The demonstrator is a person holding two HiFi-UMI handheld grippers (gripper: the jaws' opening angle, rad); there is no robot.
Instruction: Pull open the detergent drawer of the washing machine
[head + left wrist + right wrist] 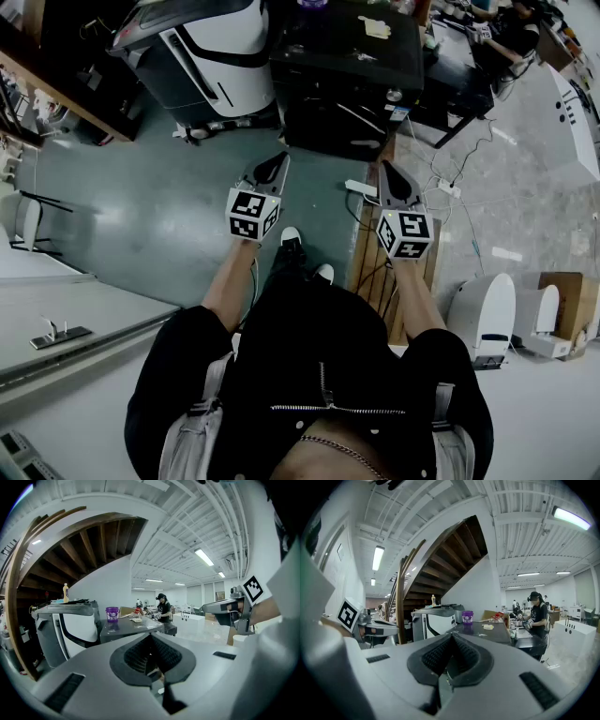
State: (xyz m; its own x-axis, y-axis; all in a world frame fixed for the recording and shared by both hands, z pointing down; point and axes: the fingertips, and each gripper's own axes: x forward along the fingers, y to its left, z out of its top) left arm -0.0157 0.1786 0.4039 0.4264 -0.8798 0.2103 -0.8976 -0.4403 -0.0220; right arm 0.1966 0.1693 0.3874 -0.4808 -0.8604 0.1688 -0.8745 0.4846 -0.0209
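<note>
Grey workshop floor (141, 206), washing machine (347, 84) well beyond closed fingers (270, 171)

Left gripper (273, 167), right gripper (388, 174) side by side, fingers pressed together, both empty

My left gripper (151, 639) and right gripper (451, 639): pale grey shells with black ribbed pads (136, 657). Each cube (251, 214) bears black squares on white. Cup (112, 613): purple. Machine (220, 47): white with a curved black stripe. Cabinet (347, 66): black. Floor (141, 206): dull grey-green. My jacket (319, 361): black, with a silver zip.
</note>
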